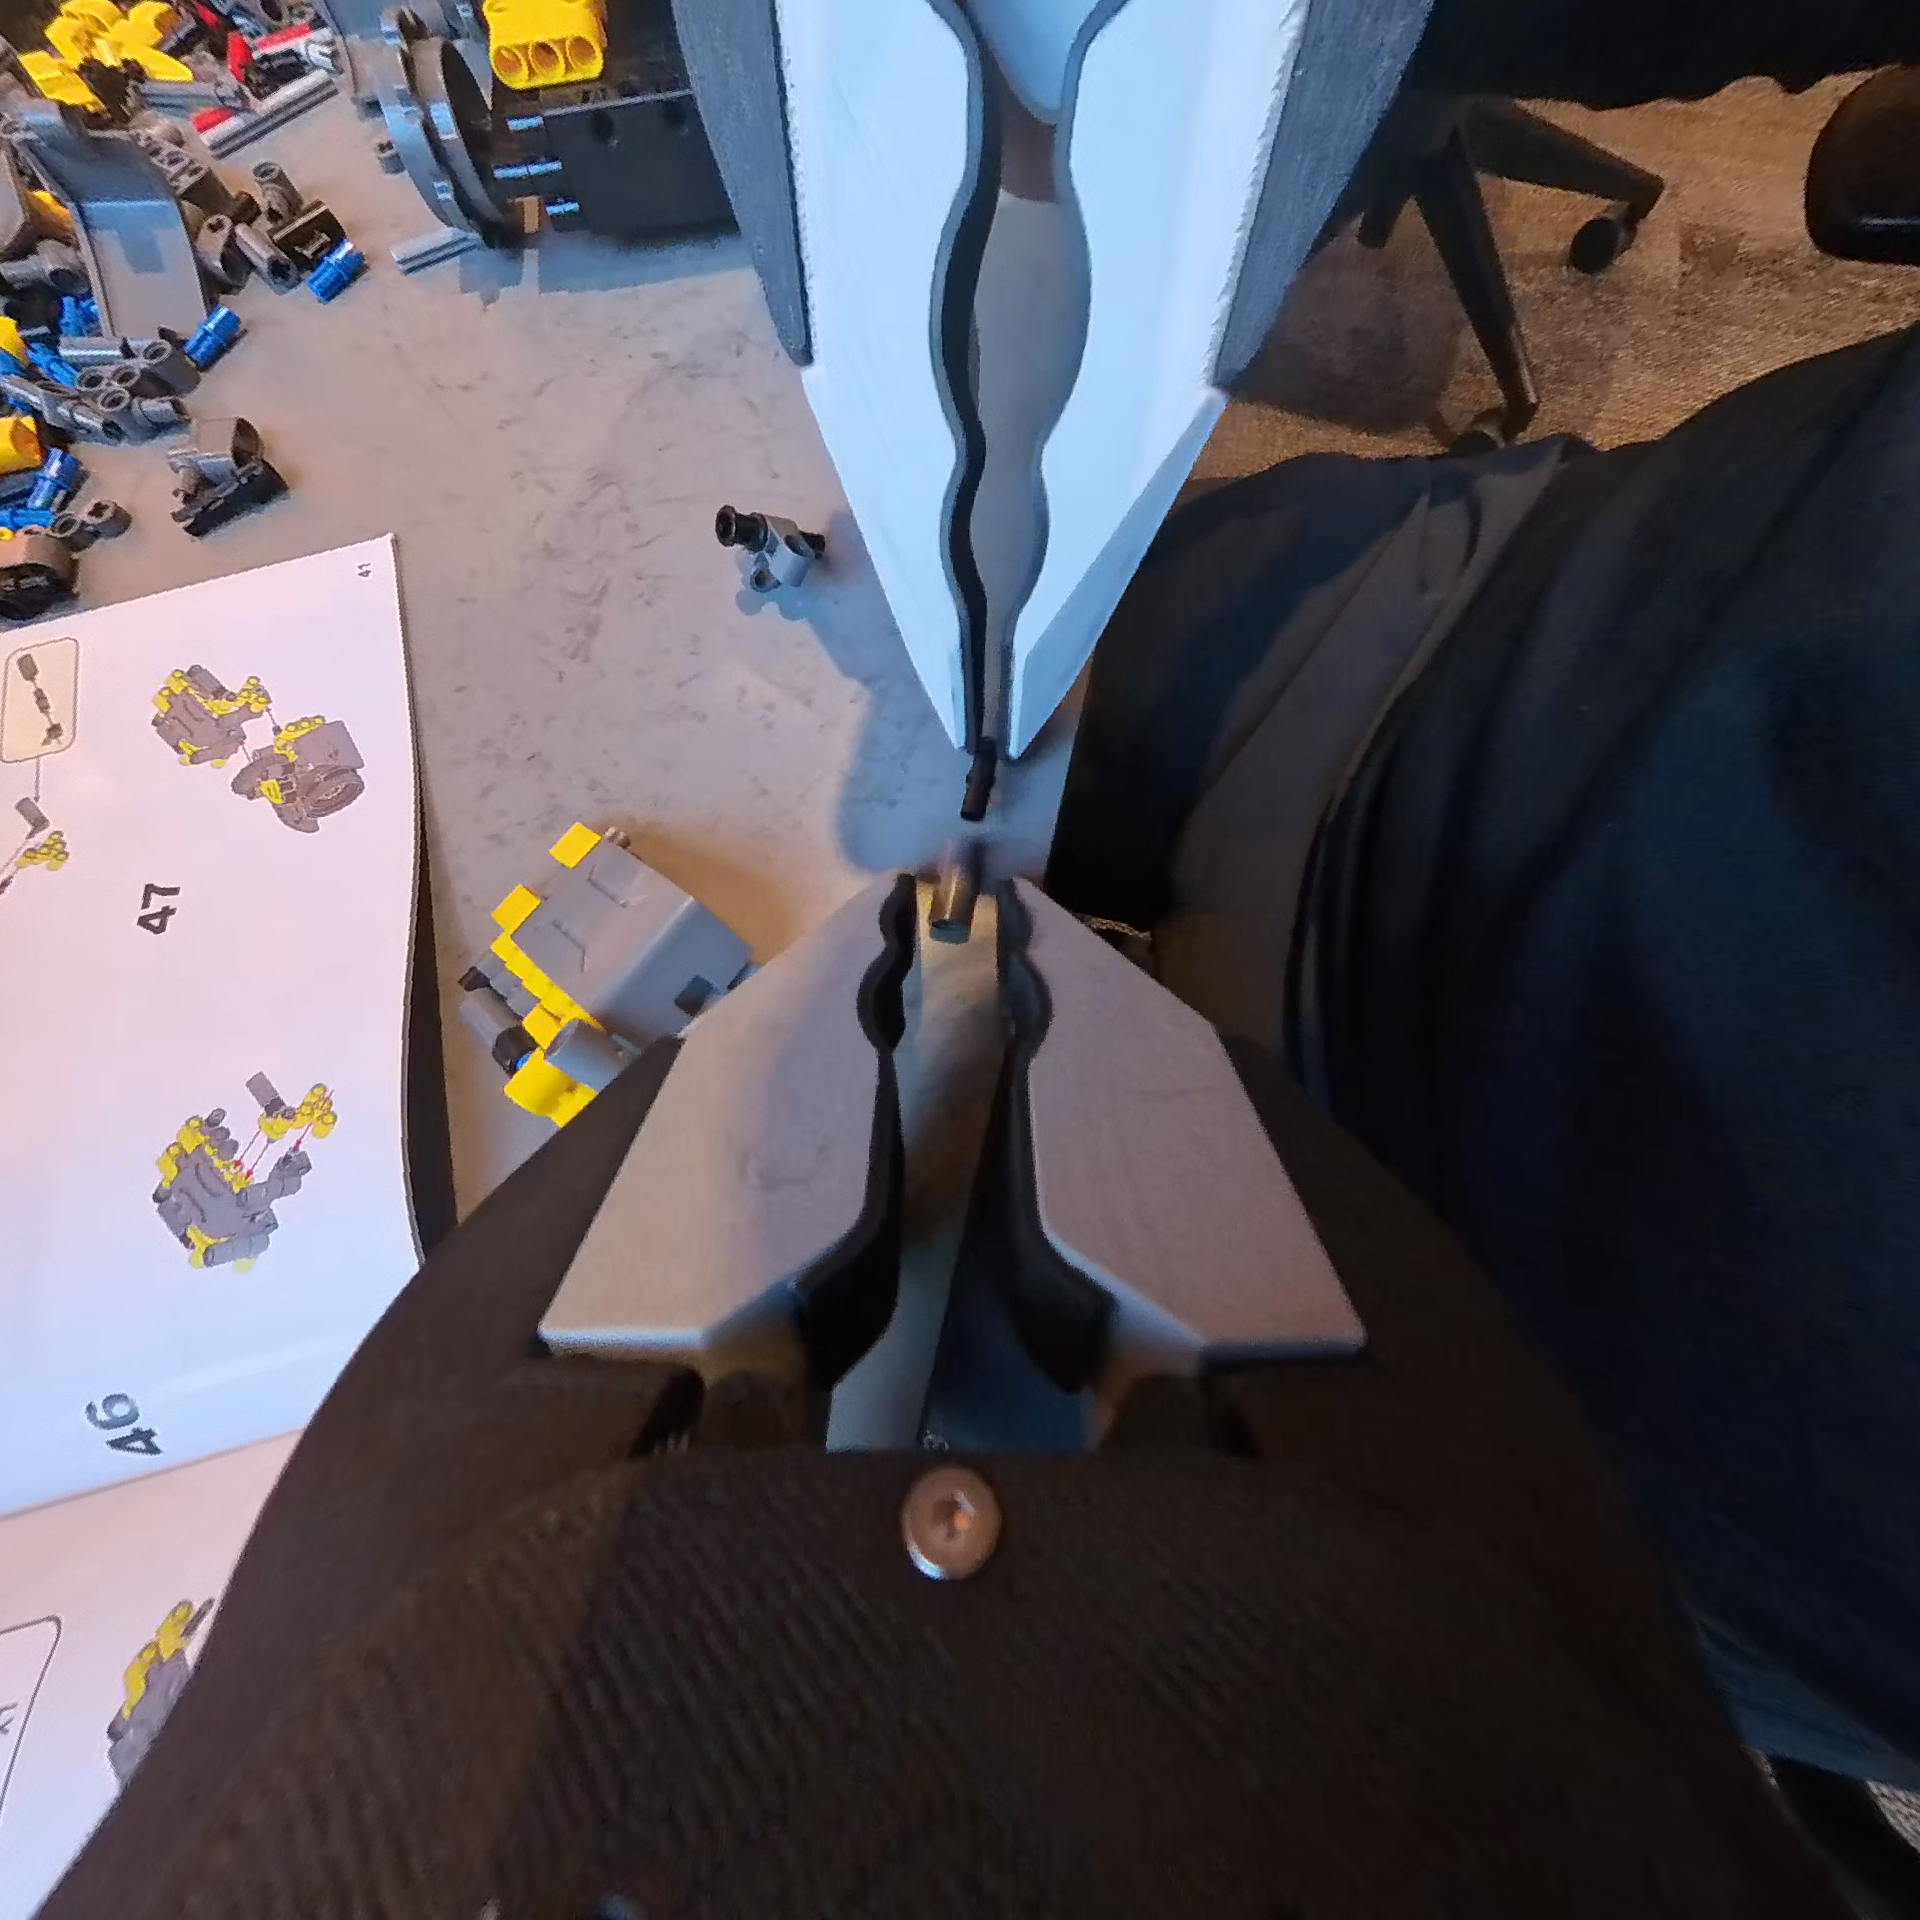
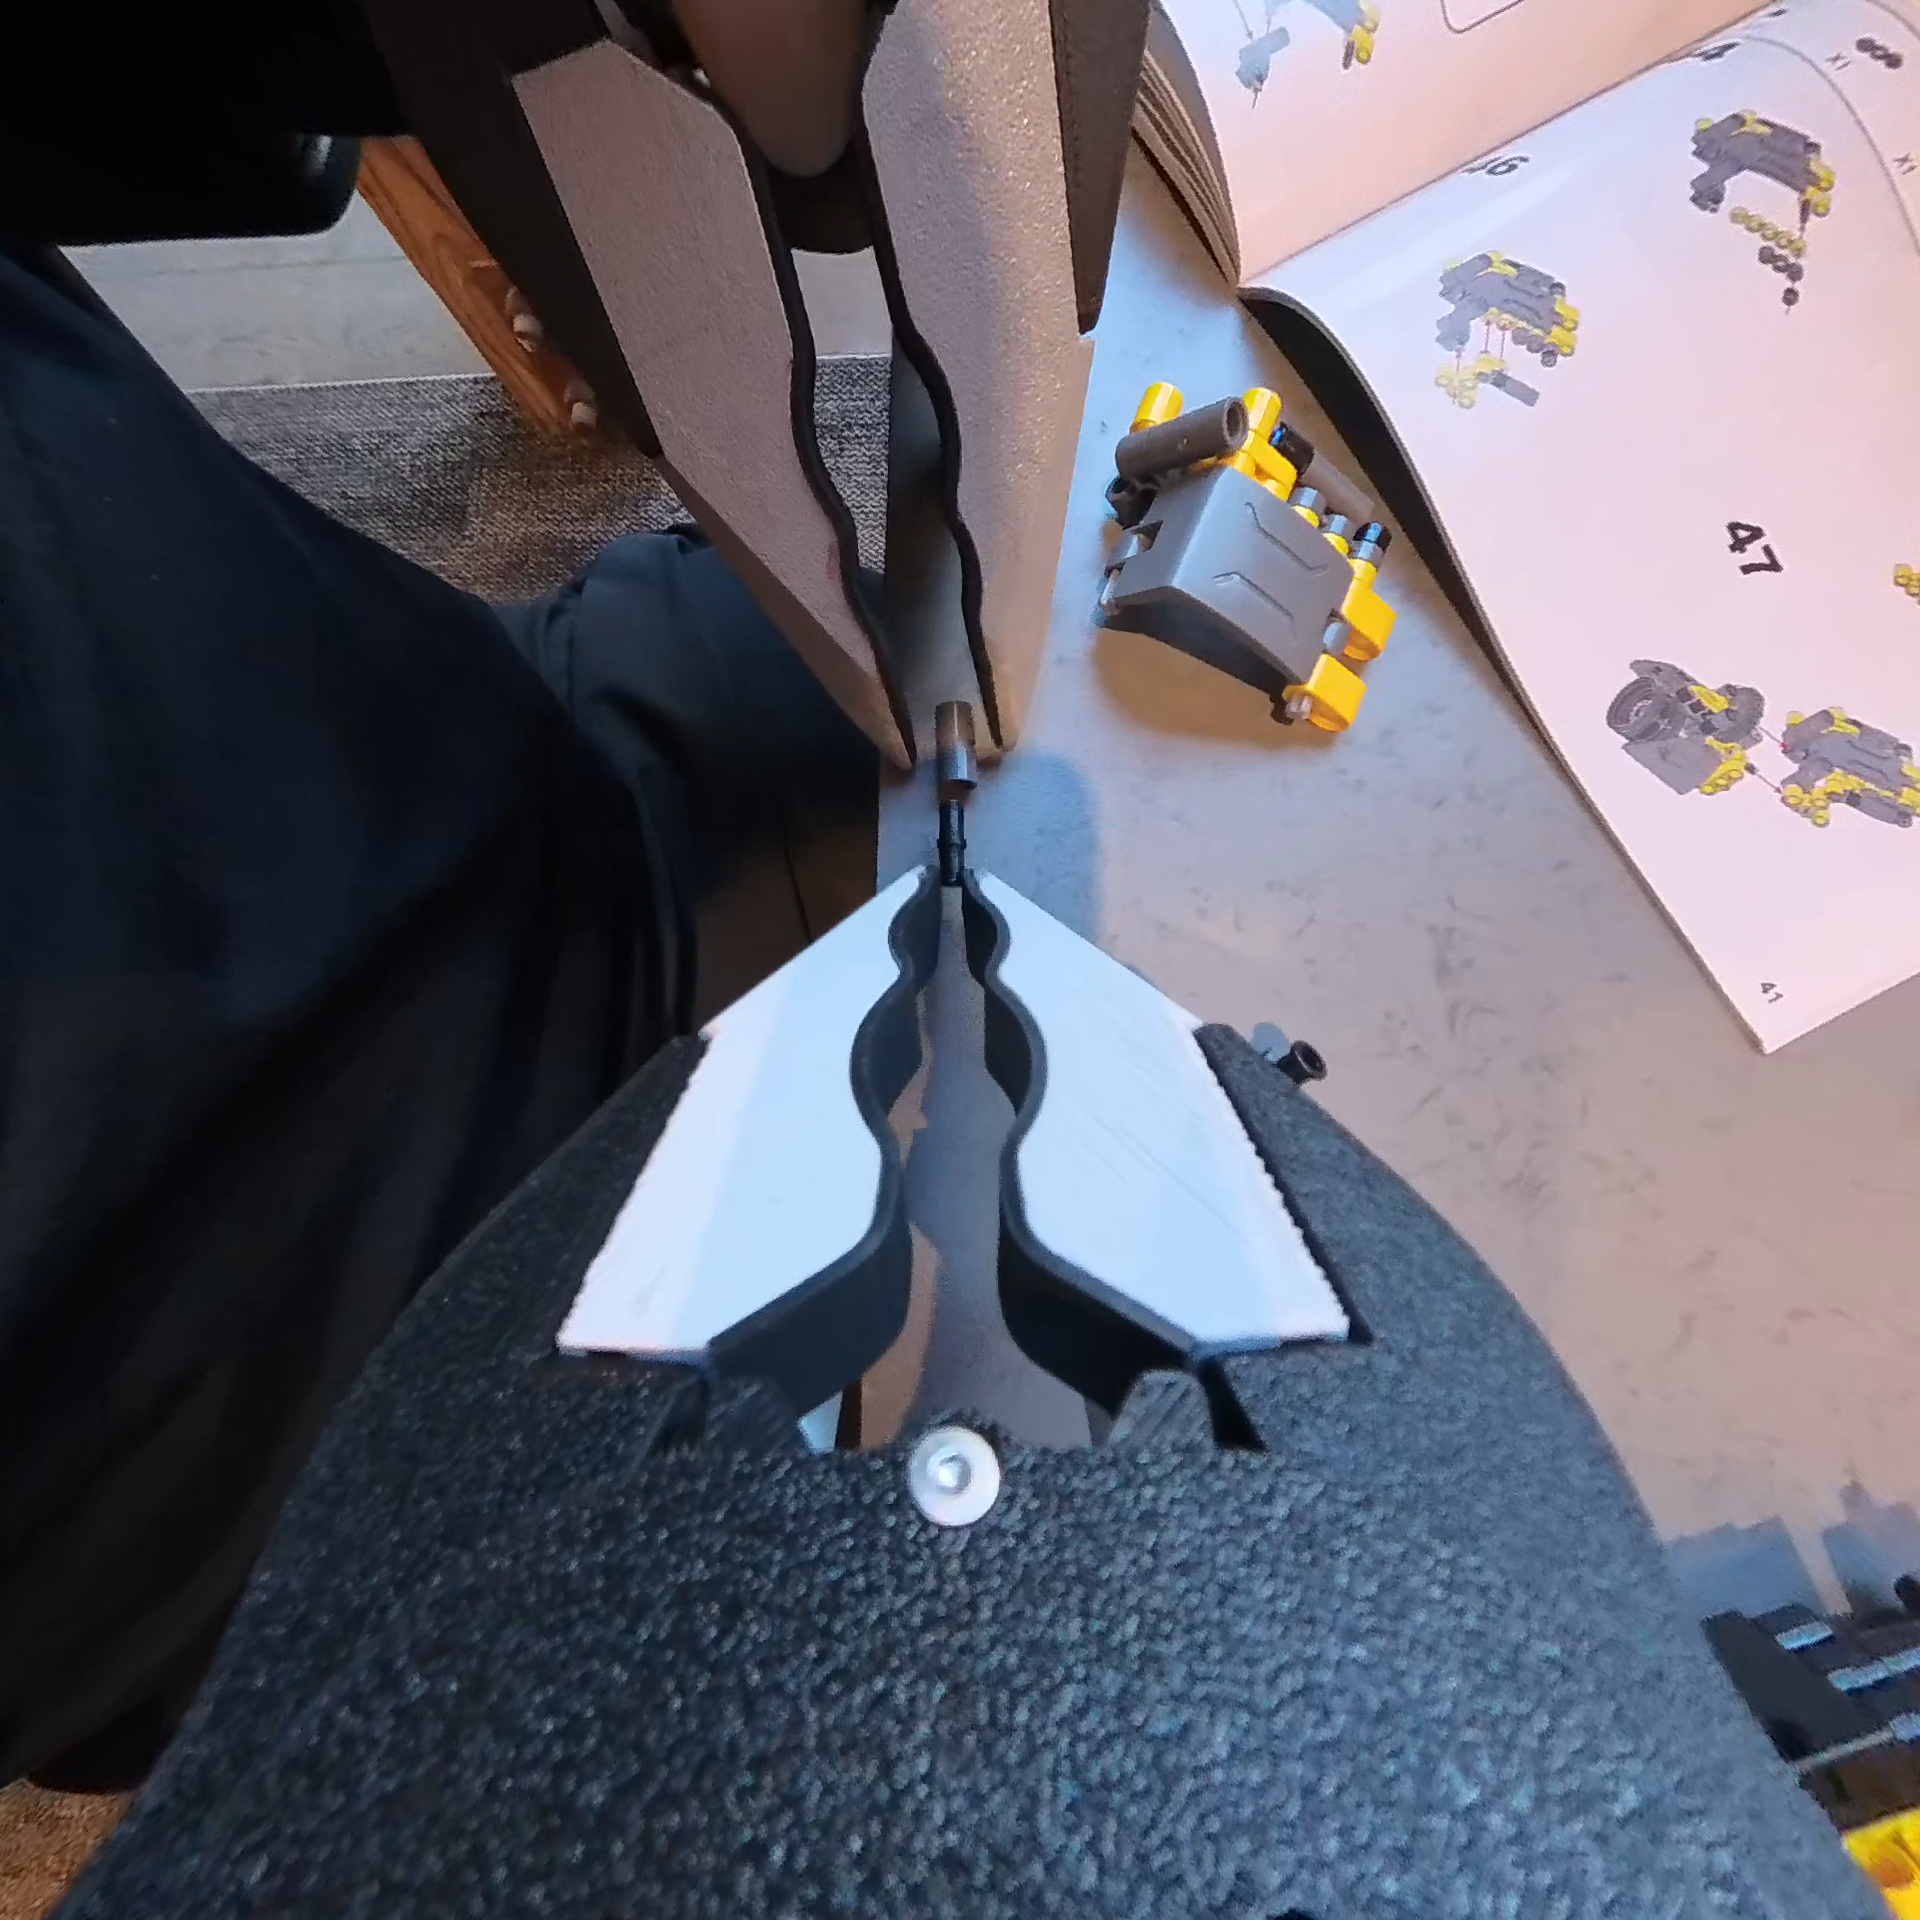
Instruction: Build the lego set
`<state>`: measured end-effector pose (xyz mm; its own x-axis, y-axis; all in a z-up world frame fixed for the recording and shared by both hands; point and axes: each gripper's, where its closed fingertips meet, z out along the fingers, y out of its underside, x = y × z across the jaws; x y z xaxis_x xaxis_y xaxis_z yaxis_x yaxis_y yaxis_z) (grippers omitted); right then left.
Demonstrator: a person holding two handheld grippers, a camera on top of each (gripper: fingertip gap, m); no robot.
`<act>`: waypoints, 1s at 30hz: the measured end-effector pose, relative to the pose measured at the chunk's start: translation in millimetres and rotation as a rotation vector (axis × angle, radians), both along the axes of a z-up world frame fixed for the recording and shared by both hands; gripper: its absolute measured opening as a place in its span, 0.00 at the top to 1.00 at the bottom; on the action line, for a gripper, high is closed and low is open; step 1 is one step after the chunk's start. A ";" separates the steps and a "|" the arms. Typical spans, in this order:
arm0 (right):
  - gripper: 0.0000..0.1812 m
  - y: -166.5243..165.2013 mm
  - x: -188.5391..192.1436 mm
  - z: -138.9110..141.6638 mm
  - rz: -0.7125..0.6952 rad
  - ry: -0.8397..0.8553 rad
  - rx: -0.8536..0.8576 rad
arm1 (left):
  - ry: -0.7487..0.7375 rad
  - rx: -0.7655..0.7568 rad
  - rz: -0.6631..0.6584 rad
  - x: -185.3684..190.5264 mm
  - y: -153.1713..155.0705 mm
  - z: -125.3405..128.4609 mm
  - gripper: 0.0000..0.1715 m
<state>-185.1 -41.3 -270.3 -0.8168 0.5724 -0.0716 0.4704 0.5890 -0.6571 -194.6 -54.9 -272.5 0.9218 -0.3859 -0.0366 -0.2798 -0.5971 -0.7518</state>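
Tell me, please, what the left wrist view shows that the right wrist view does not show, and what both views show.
Only the left wrist view shows the pile of loose building pieces at the far left of the table and the chair base on the carpet.

Only the right wrist view shows the brown wooden piece near the floor.

Both show the left gripper shut on a small grey tube, the right gripper shut on a black pin, tip to tip, the grey and yellow block assembly and the open instruction booklet.

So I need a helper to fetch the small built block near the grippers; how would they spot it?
Start at the open instruction booklet on the grey table. Beside its page edge lies the grey-and-yellow assembly, the only built piece there, unlike the loose parts farther off.
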 end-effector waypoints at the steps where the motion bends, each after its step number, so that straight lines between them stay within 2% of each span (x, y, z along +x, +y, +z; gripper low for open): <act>1: 0.98 0.4 -0.2 0.9 -0.002 0.001 -0.002 | 0.003 0.000 0.000 -0.1 0.1 0.0 0.92; 10: 0.98 -0.2 -0.6 5.4 0.001 0.018 0.000 | 0.023 0.016 0.006 -1.7 0.5 5.6 0.91; 15: 0.98 -5.6 -0.4 11.2 0.013 0.027 -0.015 | 0.030 0.061 -0.021 6.1 3.5 16.3 0.94; 20: 0.98 -9.0 0.7 13.2 0.024 0.027 -0.021 | 0.052 0.069 -0.035 8.7 4.1 15.0 0.98; 30: 0.98 -11.1 1.4 12.8 0.028 0.028 -0.026 | 0.046 0.072 -0.046 11.4 4.1 13.1 0.98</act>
